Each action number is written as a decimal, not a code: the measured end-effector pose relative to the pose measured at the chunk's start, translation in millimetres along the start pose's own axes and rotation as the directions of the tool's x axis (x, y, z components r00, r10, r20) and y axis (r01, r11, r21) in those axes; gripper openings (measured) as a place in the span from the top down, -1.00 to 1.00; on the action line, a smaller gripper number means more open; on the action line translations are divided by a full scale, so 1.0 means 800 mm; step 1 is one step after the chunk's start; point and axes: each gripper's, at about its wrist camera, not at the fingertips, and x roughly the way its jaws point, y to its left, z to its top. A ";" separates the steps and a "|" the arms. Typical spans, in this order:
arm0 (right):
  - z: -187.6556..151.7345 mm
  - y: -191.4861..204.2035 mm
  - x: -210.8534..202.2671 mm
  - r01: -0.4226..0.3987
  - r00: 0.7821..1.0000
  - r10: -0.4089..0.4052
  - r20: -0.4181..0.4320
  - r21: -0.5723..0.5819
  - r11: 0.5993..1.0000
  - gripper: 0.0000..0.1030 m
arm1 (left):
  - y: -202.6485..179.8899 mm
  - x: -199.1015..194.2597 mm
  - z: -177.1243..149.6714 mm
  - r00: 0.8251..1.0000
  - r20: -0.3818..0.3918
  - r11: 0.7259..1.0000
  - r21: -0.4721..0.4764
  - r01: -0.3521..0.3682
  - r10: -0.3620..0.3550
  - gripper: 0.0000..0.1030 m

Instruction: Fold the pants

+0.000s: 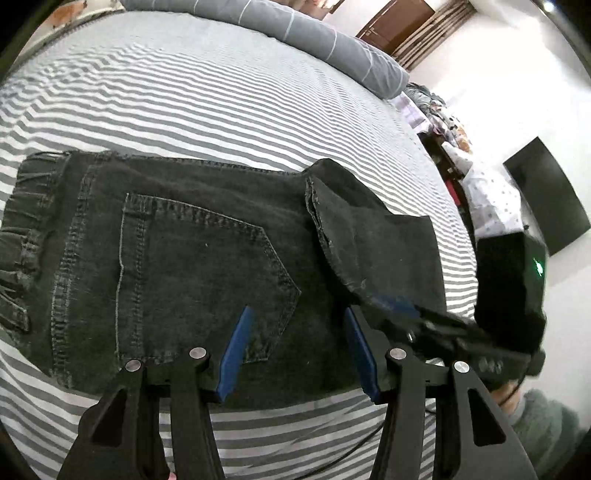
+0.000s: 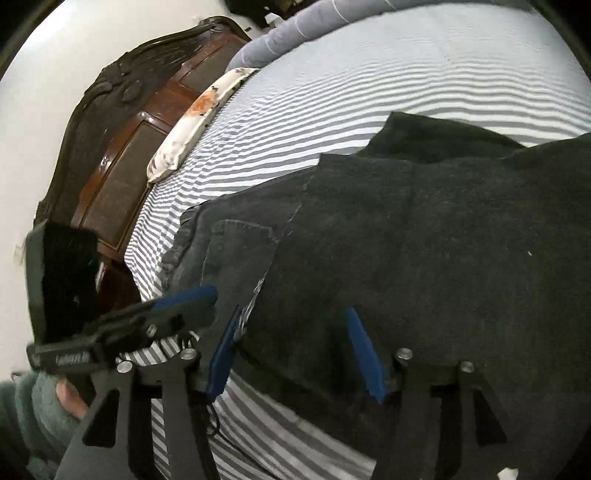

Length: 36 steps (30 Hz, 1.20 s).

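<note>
Black jeans [image 1: 192,258] lie folded on the striped bed, waistband at the left, back pocket up. My left gripper [image 1: 295,314] is open just above the jeans' near edge, holding nothing. A leg end [image 1: 373,236] is lifted over the right part of the jeans. The right gripper [image 1: 399,306] comes in from the right under that leg end. In the right wrist view my right gripper [image 2: 291,314] stands open over the dark fabric [image 2: 424,240]; the cloth lies between the blue pads but is not clamped. The left gripper [image 2: 188,295] shows at the left there.
The striped sheet [image 1: 221,92] covers the bed. A grey duvet [image 1: 295,26] lies rolled at the far edge. A dark wooden headboard [image 2: 122,122] and a patterned pillow [image 2: 192,114] are to the left. A black screen [image 1: 546,199] hangs on the right wall.
</note>
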 end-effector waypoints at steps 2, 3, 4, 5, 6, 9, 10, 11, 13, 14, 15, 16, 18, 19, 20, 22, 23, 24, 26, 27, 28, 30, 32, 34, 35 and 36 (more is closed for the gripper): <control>-0.018 0.002 -0.014 0.011 1.000 -0.011 0.014 0.010 1.000 -0.12 | 0.002 0.003 0.000 0.999 -0.014 0.999 -0.012 0.038 -0.038 -0.05; -0.022 0.006 -0.018 0.013 1.000 -0.013 0.022 0.017 1.000 -0.12 | 0.001 0.006 -0.001 0.998 -0.020 0.999 -0.010 0.053 -0.053 -0.06; -0.036 0.004 -0.027 0.016 0.999 -0.017 0.034 0.035 0.999 -0.14 | -0.001 0.011 -0.001 0.997 -0.030 0.998 -0.001 0.065 -0.065 -0.06; -0.042 0.002 -0.033 0.011 0.999 -0.013 0.039 0.051 0.999 -0.14 | -0.005 0.013 -0.002 0.997 -0.036 0.998 0.007 0.068 -0.068 -0.06; -0.055 -0.003 -0.041 0.011 0.999 -0.014 0.048 0.075 0.997 -0.15 | -0.008 0.016 -0.002 0.997 -0.041 0.997 0.014 0.073 -0.072 -0.06; -0.082 -0.017 -0.056 0.009 0.998 -0.018 0.062 0.141 0.990 -0.16 | -0.019 0.027 -0.004 0.993 -0.069 0.995 0.038 0.095 -0.093 -0.07; -0.095 -0.027 -0.063 0.013 0.997 -0.027 0.077 0.183 0.983 -0.16 | -0.022 0.030 -0.004 0.993 -0.076 0.995 0.049 0.091 -0.087 -0.07; -0.102 -0.035 -0.068 0.011 0.996 -0.030 0.087 0.212 0.977 -0.16 | -0.027 0.039 -0.002 0.994 -0.084 0.995 0.065 0.075 -0.070 -0.07; -0.116 -0.050 -0.076 0.012 0.994 -0.042 0.105 0.266 0.964 -0.16 | -0.028 0.048 -0.002 0.995 -0.093 0.996 0.074 0.047 -0.040 -0.08; -0.122 -0.058 -0.080 0.019 0.992 -0.055 0.116 0.289 0.957 -0.16 | -0.027 0.054 -0.003 0.994 -0.103 0.997 0.072 0.032 -0.024 -0.08; -0.126 -0.065 -0.085 0.017 0.989 -0.061 0.134 0.304 0.952 -0.16 | -0.026 0.057 -0.004 0.994 -0.109 0.997 0.070 0.026 -0.019 -0.08; -0.125 -0.065 -0.085 0.018 0.987 -0.066 0.144 0.314 0.949 -0.16 | -0.025 0.060 -0.004 0.994 -0.113 0.997 0.070 0.021 -0.013 -0.08; -0.124 -0.074 -0.092 0.014 0.982 -0.076 0.171 0.341 0.940 -0.16 | -0.027 0.065 -0.007 0.993 -0.118 0.997 0.081 0.017 -0.007 -0.08; -0.125 -0.079 -0.094 0.016 0.980 -0.085 0.180 0.354 0.935 -0.16 | -0.029 0.068 -0.009 0.992 -0.122 0.996 0.085 0.018 -0.008 -0.08; -0.125 -0.085 -0.095 0.018 0.979 -0.093 0.184 0.372 0.928 -0.16 | -0.031 0.071 -0.012 0.991 -0.133 0.996 0.083 0.024 -0.013 -0.08; -0.128 -0.095 -0.096 0.006 0.977 -0.093 0.194 0.405 0.914 -0.16 | -0.036 0.077 -0.014 0.989 -0.145 0.996 0.084 0.027 -0.014 -0.08; -0.131 -0.101 -0.098 0.004 0.974 -0.098 0.203 0.421 0.907 -0.16 | -0.041 0.079 -0.016 0.990 -0.137 0.995 0.098 0.023 -0.009 -0.08; -0.133 -0.105 -0.103 0.006 0.971 -0.109 0.213 0.431 0.902 -0.16 | -0.044 0.079 -0.016 0.991 -0.132 0.994 0.107 0.022 -0.007 -0.08; -0.135 -0.114 -0.115 0.012 0.958 -0.141 0.249 0.455 0.890 -0.16 | -0.050 0.082 -0.016 0.991 -0.135 0.993 0.112 0.030 -0.015 0.23; -0.135 -0.119 -0.122 0.017 0.949 -0.161 0.271 0.468 0.883 -0.16 | -0.051 0.084 -0.015 0.990 -0.143 0.993 0.108 0.038 -0.022 0.55; -0.134 -0.126 -0.130 0.010 0.940 -0.175 0.293 0.488 0.873 -0.16 | -0.053 0.087 -0.015 0.988 -0.154 0.994 0.102 0.040 -0.024 0.61; -0.136 -0.143 -0.142 -0.058 0.929 -0.151 0.337 0.538 0.841 -0.16 | -0.057 0.088 -0.017 0.988 -0.151 0.994 0.108 0.034 -0.018 0.76; -0.137 -0.155 -0.145 -0.081 0.930 -0.148 0.337 0.581 0.810 0.21 | -0.064 0.088 -0.021 0.988 -0.152 0.992 0.122 0.036 -0.017 0.84; -0.137 -0.157 -0.150 -0.027 0.928 -0.199 0.315 0.590 0.807 0.68 | -0.071 0.084 -0.024 0.989 -0.145 0.991 0.132 0.032 -0.013 0.84; -0.137 -0.159 -0.153 -0.008 0.927 -0.215 0.306 0.590 0.807 0.76 | -0.074 0.083 -0.027 0.989 -0.148 0.991 0.131 0.038 -0.019 0.85; -0.138 -0.162 -0.157 -0.001 0.927 -0.222 0.303 0.593 0.805 0.79 | -0.075 0.083 -0.029 0.988 -0.153 0.991 0.126 0.044 -0.025 0.85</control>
